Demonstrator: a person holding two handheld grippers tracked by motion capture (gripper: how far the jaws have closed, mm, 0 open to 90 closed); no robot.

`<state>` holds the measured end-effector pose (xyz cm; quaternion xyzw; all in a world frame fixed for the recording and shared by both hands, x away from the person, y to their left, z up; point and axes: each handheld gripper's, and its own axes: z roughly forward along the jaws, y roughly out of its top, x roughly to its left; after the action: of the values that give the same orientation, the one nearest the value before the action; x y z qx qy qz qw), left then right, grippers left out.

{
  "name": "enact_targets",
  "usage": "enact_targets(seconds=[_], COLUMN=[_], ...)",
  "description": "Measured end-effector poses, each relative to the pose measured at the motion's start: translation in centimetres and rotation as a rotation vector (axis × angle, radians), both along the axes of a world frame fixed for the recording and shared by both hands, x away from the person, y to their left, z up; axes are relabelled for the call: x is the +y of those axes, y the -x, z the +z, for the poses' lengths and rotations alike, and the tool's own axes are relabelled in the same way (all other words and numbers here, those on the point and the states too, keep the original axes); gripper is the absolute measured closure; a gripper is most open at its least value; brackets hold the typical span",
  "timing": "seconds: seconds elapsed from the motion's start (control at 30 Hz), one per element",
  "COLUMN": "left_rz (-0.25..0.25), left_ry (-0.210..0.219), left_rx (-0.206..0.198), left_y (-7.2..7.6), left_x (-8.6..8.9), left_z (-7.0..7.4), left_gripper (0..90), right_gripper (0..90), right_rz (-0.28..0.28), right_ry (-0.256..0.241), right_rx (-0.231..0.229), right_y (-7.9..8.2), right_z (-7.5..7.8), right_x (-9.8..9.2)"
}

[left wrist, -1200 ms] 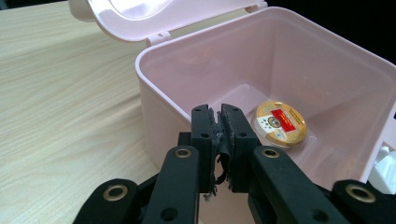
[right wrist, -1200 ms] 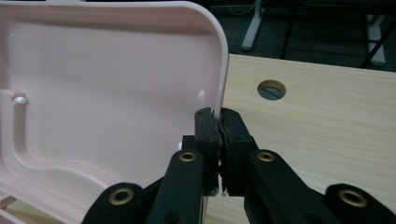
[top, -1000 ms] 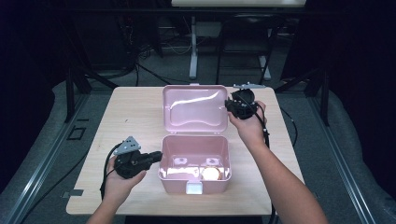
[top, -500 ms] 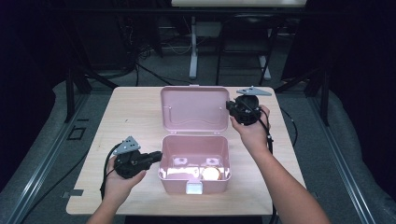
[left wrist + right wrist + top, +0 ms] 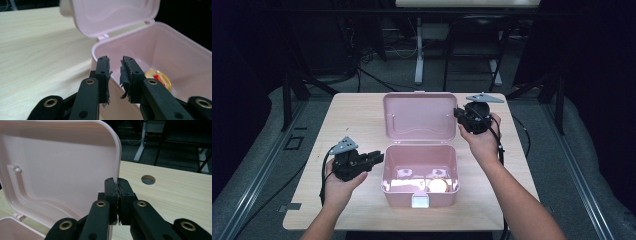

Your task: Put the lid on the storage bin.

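A pink plastic box (image 5: 419, 196) stands open near the table's front edge, its lid (image 5: 419, 117) raised behind it. A round gold item (image 5: 438, 185) lies on the box floor, also seen in the left gripper view (image 5: 158, 78). My right gripper (image 5: 458, 116) is shut on the lid's right edge; in the right gripper view its jaws (image 5: 116, 180) pinch the lid's rim (image 5: 57, 165). My left gripper (image 5: 379, 157) hovers just outside the box's left wall. Its jaws (image 5: 115, 60) stand a little apart, nothing between them, pointing at the box rim (image 5: 160, 50).
The pale wooden table (image 5: 347, 120) has bare surface left of the box and a cable hole (image 5: 148, 179) behind the lid on the right. Dark floor, cables and stand legs surround the table.
My right gripper has shifted slightly toward me with the lid's edge in it, and the lid has tilted a little. The left gripper has stayed put.
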<state>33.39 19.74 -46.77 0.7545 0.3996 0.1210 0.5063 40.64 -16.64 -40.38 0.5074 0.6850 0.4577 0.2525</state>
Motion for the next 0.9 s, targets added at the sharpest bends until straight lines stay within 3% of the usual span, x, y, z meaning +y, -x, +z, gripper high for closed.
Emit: enact_targets(seconds=[0.27, 0.53, 0.63, 0.73, 0.9], left_rz=[0.047, 0.085, 0.092, 0.096, 0.117], left_ry=[0.022, -0.016, -0.004, -0.02, -0.029], left_rx=[-0.02, -0.099, -0.088, -0.079, -0.104], left_y=[-2.1, -3.5, -4.2, -4.9, -5.7], left_x=[-0.1, -0.6, -0.7, -0.8, -1.0], left_z=[2.3, 4.4, 4.7, 5.0, 5.5], left_gripper=[68.8, 67.8, 68.0, 68.1, 68.1], right_gripper=[87.6, 87.6, 87.6, 87.5, 87.6], right_rz=[-0.003, 0.001, 0.001, 0.0, 0.003], right_ry=[-0.007, -0.016, -0.014, -0.013, -0.012], right_rx=[-0.01, -0.019, -0.021, -0.022, -0.026], right_y=[0.1, 0.3, 0.4, 0.5, 0.6], right_z=[-0.1, -0.2, -0.2, -0.2, -0.1], right_x=[0.0, -0.1, -0.1, 0.0, 0.0])
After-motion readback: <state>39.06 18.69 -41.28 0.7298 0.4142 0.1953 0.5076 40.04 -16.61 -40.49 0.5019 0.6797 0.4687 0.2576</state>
